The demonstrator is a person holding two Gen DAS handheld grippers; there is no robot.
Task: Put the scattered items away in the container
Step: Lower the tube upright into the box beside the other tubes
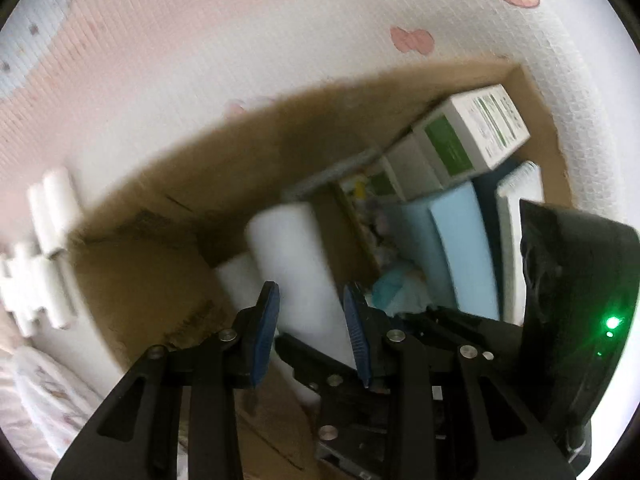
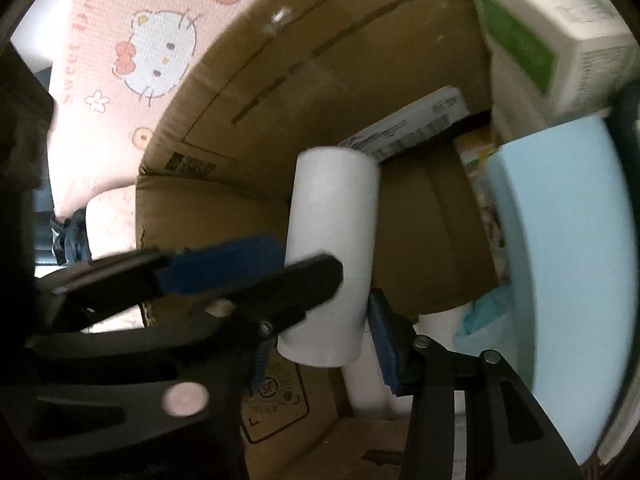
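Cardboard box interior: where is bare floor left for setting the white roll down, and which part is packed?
Bare cardboard floor lies between the box wall and the white roll, which sits between the left gripper pads. The far corner is crowded: green-and-white carton, light blue foam, papers.

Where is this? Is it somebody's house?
Probably a home, maybe a child's play area: a pink Hello Kitty mat covers the floor, and a cardboard box on it holds white rolls and green-and-white boxes.

A pink cartoon-print mat (image 2: 120, 92) carries the cardboard box (image 2: 320, 64), apparently.
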